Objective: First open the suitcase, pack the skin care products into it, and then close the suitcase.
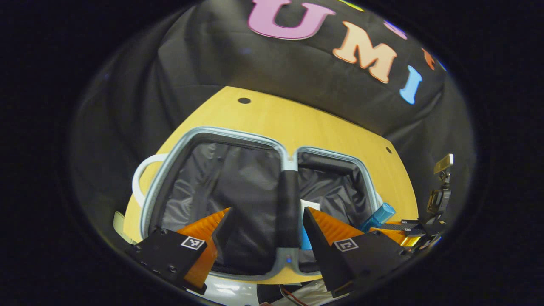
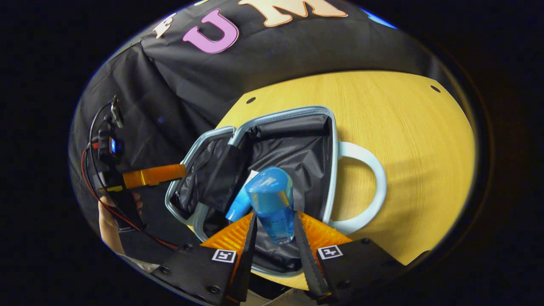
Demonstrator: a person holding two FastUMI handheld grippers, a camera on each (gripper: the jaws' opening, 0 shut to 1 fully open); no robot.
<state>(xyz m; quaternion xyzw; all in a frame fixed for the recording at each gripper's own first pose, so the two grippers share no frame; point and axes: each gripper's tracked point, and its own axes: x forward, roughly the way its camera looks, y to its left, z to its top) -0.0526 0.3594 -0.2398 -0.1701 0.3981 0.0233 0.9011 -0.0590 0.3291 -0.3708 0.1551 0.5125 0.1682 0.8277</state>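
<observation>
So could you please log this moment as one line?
suitcase: open on table | right claw: shut on blue bottle, over suitcase | left claw: open

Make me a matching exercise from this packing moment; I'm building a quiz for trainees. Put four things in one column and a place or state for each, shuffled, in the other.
Things:
1. suitcase
2. blue bottle
3. left gripper
4. table

States or places:
A. open, holding nothing
B. pinched between the right gripper's fingers, above the suitcase
C. lying open on the table, dark lining showing
D. yellow wood, under the suitcase

Pairs: 1-C, 2-B, 3-A, 4-D
</observation>
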